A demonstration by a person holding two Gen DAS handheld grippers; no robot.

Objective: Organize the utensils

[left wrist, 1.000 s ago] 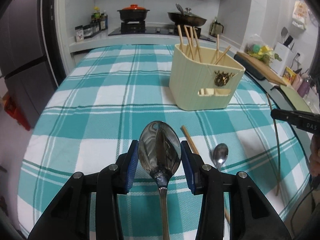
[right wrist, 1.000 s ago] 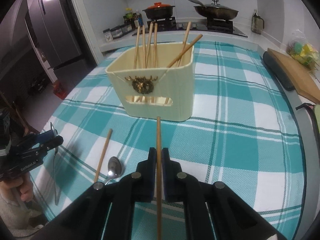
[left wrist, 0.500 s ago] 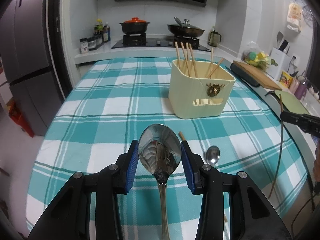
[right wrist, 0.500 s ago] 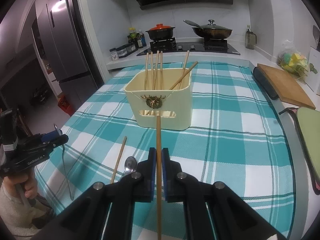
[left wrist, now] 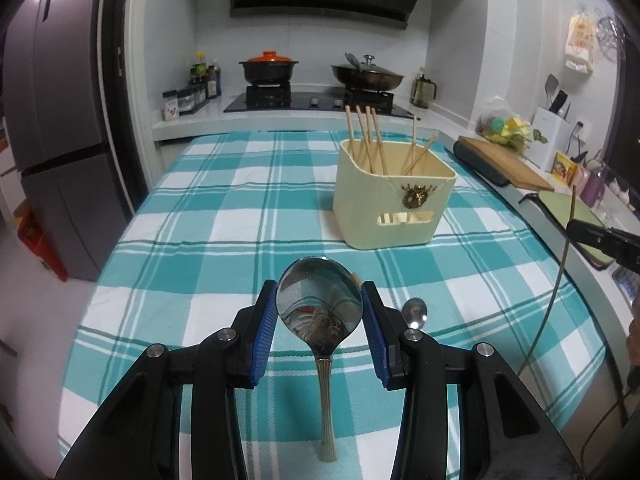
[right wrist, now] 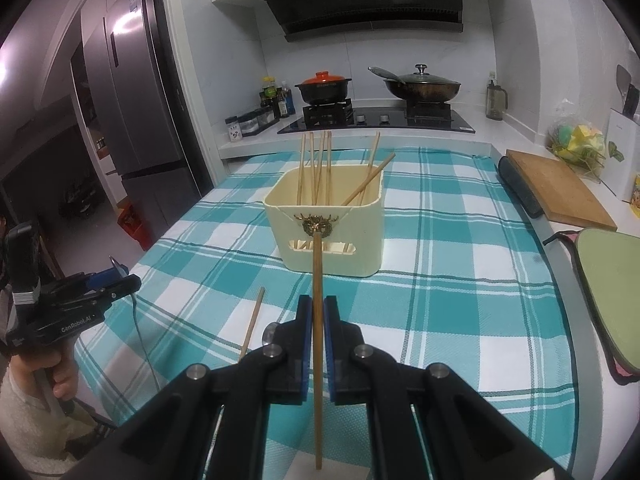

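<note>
On checked cloth (left wrist: 248,216): two spoons (left wrist: 320,308), seven chopsticks (right wrist: 318,320).

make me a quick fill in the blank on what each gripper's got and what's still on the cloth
1. The left gripper is clamped on a large ____.
2. The right gripper is shut on a single ____.
3. The cream holder contains only ____.
4. On the checked tablecloth there lie one chopstick and one small ____.

Missing words: spoon; chopstick; chopsticks; spoon
</note>
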